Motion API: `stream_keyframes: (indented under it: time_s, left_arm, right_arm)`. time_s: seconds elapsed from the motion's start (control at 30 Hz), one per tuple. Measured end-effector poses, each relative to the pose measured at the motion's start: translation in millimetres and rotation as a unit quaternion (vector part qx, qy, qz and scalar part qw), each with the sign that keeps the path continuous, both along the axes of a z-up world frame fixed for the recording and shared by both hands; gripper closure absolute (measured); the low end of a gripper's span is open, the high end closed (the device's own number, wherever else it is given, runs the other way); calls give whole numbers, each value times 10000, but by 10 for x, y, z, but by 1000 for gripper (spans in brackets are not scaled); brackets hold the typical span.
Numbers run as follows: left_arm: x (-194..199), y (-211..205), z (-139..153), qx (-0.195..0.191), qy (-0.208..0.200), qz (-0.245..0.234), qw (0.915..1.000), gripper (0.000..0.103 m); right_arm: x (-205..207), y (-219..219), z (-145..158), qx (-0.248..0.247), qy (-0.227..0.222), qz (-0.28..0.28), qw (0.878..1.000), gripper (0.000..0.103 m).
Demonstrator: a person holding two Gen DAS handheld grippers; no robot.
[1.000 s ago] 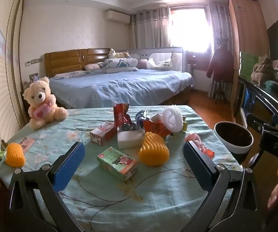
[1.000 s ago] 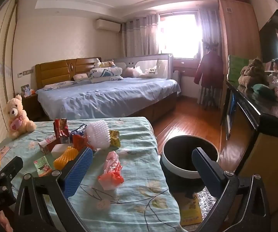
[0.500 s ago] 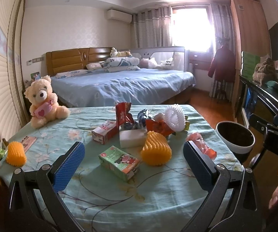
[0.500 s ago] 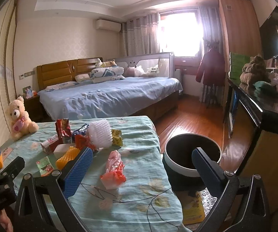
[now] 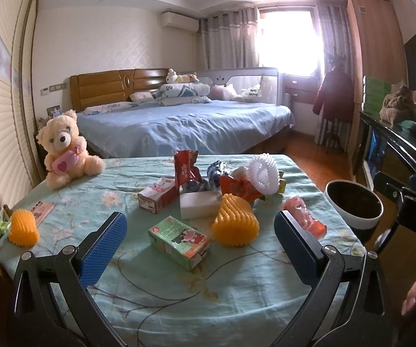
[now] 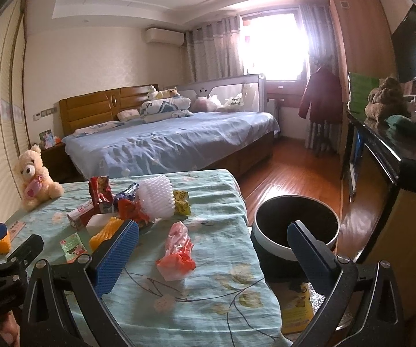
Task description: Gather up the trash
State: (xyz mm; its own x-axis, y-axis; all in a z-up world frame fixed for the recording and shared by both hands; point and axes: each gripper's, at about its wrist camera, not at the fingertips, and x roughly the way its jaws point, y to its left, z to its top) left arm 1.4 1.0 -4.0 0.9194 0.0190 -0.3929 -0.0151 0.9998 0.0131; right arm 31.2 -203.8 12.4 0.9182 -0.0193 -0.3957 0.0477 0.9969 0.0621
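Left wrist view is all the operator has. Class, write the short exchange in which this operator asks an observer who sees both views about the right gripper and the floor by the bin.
Operator: My view shows only part of the right gripper. Is it open?
Observer: Yes. In the right wrist view the right gripper has its jaws wide apart with nothing between them.
Operator: Is any trash on the floor near the bin?
Observer: Yes. A yellow packet lies on the floor at the foot of the bin, where your view does not reach.
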Motion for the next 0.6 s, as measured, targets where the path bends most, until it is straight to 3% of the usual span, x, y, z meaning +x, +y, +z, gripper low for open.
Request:
stream_keyframes:
  time_s: [0.6]
  left_arm:
    - [-1,4,-8,-6,12,3,10000,0]
  right_arm:
    - [21,10,-33,60,74,97,9999,0]
